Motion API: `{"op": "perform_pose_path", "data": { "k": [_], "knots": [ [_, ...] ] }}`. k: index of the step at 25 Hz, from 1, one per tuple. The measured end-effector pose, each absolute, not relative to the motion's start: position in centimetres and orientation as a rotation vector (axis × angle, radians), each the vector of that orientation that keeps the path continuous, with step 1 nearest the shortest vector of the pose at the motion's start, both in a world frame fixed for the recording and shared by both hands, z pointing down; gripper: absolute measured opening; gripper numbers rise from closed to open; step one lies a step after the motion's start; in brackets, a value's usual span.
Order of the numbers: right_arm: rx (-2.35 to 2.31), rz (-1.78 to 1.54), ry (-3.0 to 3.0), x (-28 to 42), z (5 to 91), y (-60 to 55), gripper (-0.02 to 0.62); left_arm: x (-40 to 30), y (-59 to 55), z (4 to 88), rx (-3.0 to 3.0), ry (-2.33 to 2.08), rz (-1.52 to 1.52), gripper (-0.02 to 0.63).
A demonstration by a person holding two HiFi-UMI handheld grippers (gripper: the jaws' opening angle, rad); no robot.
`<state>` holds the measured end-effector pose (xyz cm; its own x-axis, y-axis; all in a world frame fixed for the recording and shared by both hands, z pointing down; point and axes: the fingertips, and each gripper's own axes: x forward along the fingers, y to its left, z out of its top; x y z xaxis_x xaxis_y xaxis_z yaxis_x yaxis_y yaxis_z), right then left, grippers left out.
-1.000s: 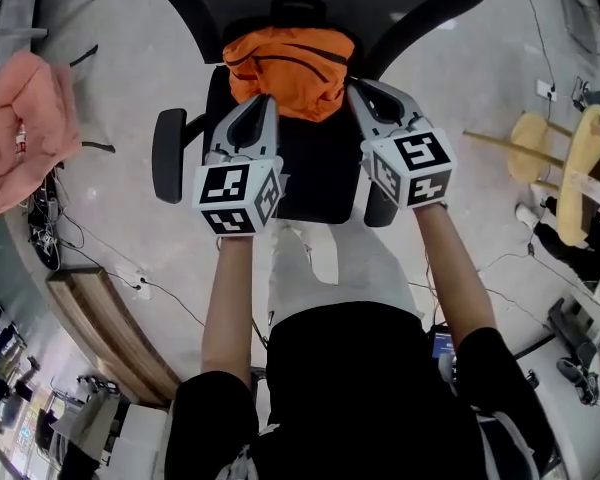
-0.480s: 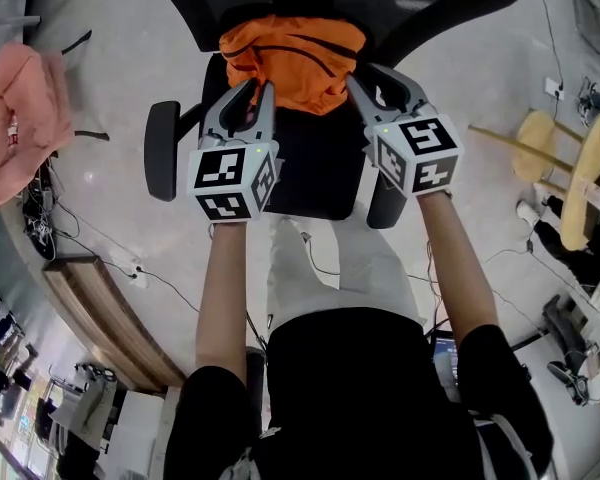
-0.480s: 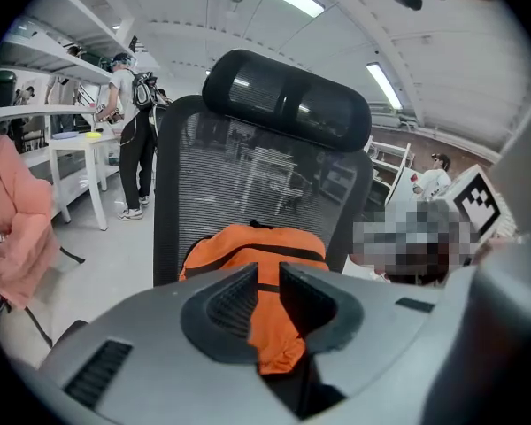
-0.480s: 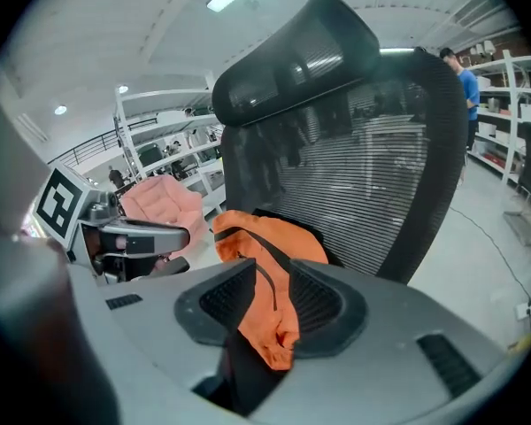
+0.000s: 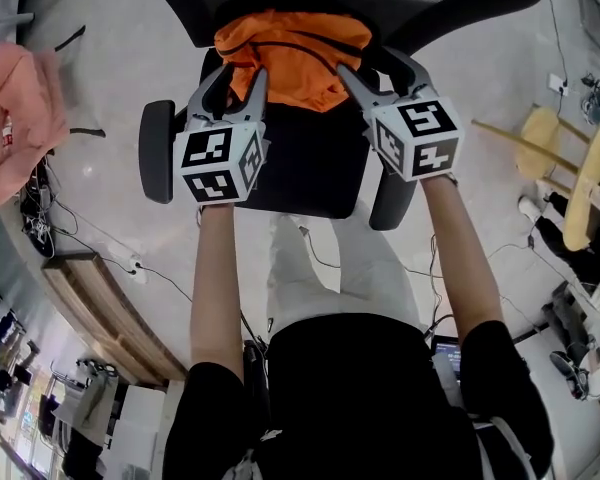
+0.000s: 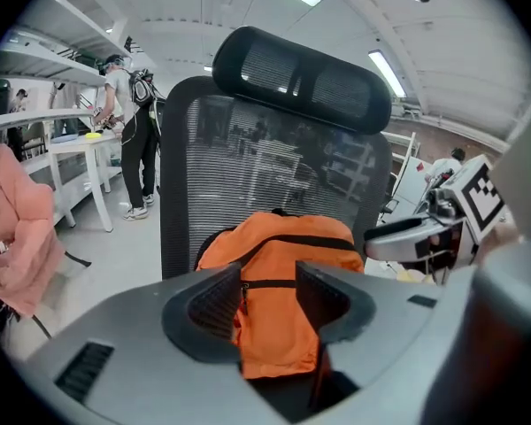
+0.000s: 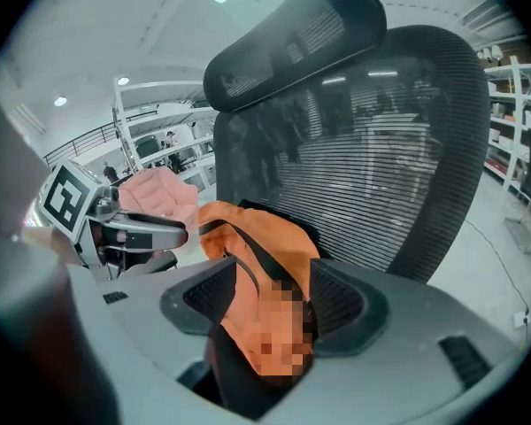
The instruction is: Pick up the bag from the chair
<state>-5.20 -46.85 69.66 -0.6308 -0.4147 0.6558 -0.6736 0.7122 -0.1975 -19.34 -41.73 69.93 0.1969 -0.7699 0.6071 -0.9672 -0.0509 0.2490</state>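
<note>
An orange bag (image 5: 290,53) with black straps lies at the back of a black office chair's seat (image 5: 310,168), against the mesh backrest (image 6: 274,166). My left gripper (image 5: 234,80) hovers at the bag's left front corner. My right gripper (image 5: 377,70) is at the bag's right front corner. Both have just been opening and stand open. In the left gripper view the bag (image 6: 279,282) shows in the gap between the jaws of the left gripper (image 6: 270,301), untouched by the pads. In the right gripper view the bag (image 7: 248,246) lies just beyond the right gripper (image 7: 270,304).
The chair's armrests (image 5: 158,153) (image 5: 390,198) flank my grippers. A pink garment (image 5: 20,118) hangs at the left, above cables (image 5: 50,218) on the floor. A wooden stool (image 5: 570,158) stands to the right. People stand at a white table (image 6: 80,144) far behind.
Both grippers have moved forward and down toward the bag. Their jaws, shut a second ago, have spread apart.
</note>
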Motion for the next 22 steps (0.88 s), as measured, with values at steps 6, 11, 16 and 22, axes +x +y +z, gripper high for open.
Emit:
{"op": "perform_pose_path", "data": {
  "k": [6, 11, 16, 22],
  "knots": [
    [0.807, 0.592, -2.335, -5.6, 70.4, -48.0, 0.271, -20.7, -42.4, 70.6, 1.888, -1.635, 0.491, 0.228],
    [0.765, 0.532, -2.328, -6.0, 71.1, -48.6, 0.306, -21.6, -43.4, 70.8, 1.932, -1.643, 0.55, 0.274],
    [0.763, 0.52, -2.318, -6.1, 71.6, -49.0, 0.325, -21.6, -44.5, 71.4, 2.015, -1.611, 0.677, 0.298],
    [0.713, 0.462, -2.304, -6.7, 72.3, -49.1, 0.327, -21.5, -45.8, 72.1, 2.125, -1.563, 0.892, 0.298]
  ]
}}
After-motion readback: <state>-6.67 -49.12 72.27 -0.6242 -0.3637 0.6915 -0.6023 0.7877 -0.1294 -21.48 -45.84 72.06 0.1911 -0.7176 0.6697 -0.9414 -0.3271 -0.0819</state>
